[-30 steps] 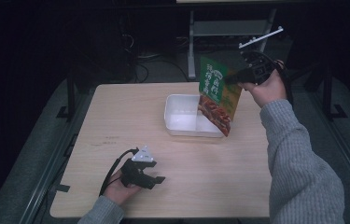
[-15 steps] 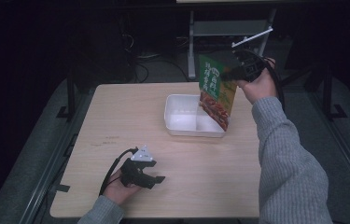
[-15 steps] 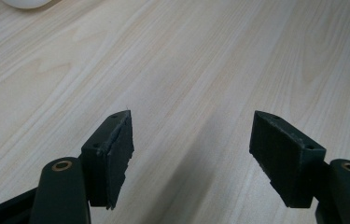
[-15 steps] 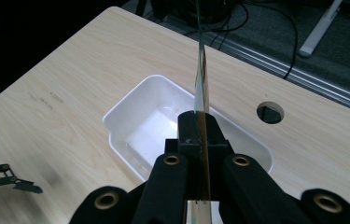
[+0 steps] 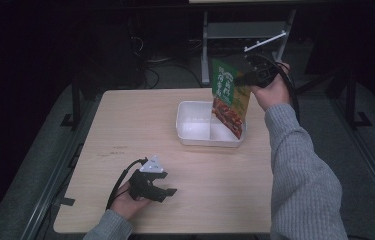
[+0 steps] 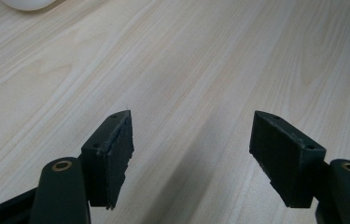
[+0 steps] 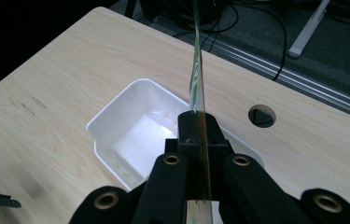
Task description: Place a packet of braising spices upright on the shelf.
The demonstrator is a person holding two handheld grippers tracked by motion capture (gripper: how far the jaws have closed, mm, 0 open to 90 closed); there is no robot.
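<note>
A flat green and orange food pouch (image 5: 230,97) hangs tilted over the right half of a white plastic tray (image 5: 189,116), its lower corner down near the tray's rim. My right gripper (image 5: 247,79) is shut on the pouch's upper right edge; in the right gripper view the pouch (image 7: 197,74) runs edge-on up from between the closed jaws, with the tray (image 7: 112,116) below. Near the table's front left, my left gripper (image 5: 167,191) rests low in a hand. Its jaws stand open (image 6: 191,154) over bare wood with nothing between them.
The tray has a divider and looks empty inside. A round cable hole (image 7: 262,115) sits in the tabletop beyond the tray. Cables and a metal stand (image 5: 245,30) lie on the dark floor behind the table. Bare wood spreads between the tray and the left gripper.
The right hand has carried the pouch a little to the left and downward, closer over the tray. The left hand and its gripper have stayed put.
</note>
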